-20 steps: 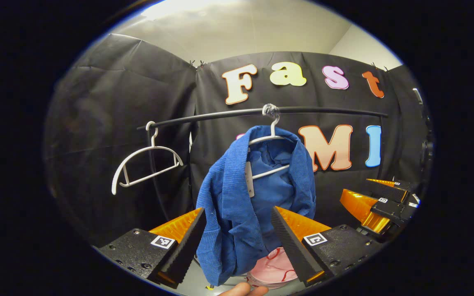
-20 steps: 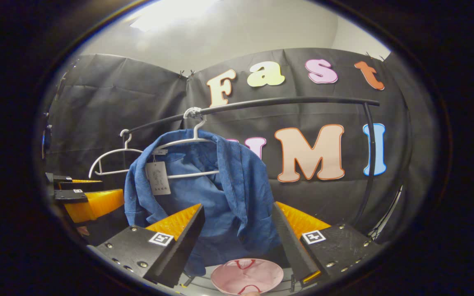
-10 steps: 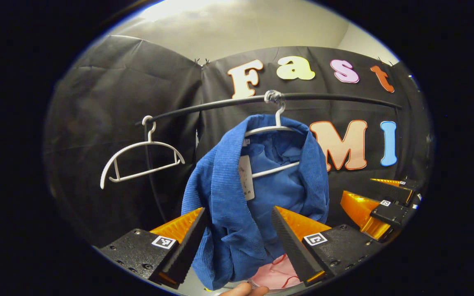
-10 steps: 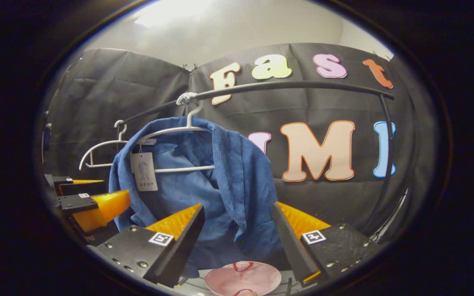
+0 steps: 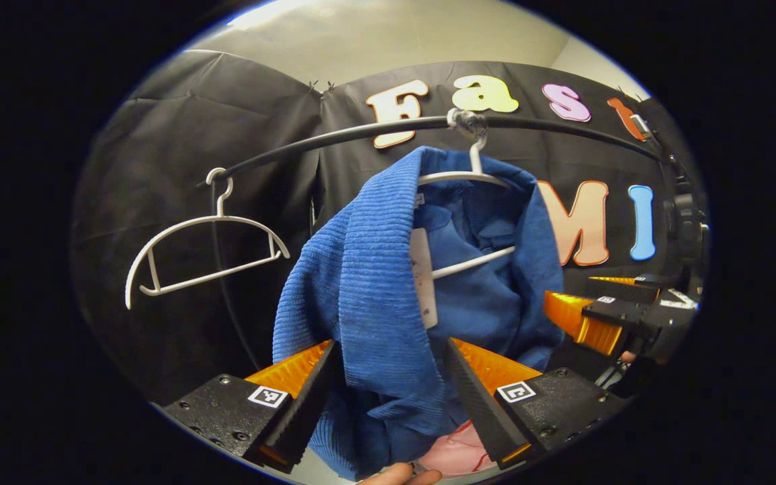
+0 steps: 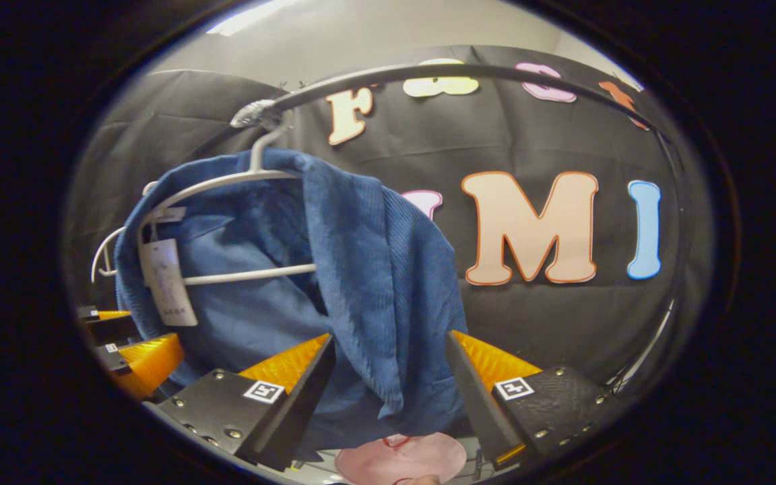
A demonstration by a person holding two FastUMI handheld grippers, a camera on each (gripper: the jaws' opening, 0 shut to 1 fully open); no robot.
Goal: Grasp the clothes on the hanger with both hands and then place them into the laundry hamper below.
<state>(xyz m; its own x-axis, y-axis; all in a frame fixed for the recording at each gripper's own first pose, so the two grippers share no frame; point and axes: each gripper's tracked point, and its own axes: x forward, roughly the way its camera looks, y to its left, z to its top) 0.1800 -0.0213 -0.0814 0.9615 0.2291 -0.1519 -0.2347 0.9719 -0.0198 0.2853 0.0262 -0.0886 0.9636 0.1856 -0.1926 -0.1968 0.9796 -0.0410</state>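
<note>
While both claws gape (gripping nothing), the blue garment hangs between each one's fingers.

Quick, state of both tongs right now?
Left tongs: open, front fold of the blue garment between the fingers, not clamped.
Right tongs: open, garment's other front fold between them.

left claw: jaws wide apart, level, pointing forward | right claw: jaws wide apart, level, pointing forward, just beside left claw
</note>
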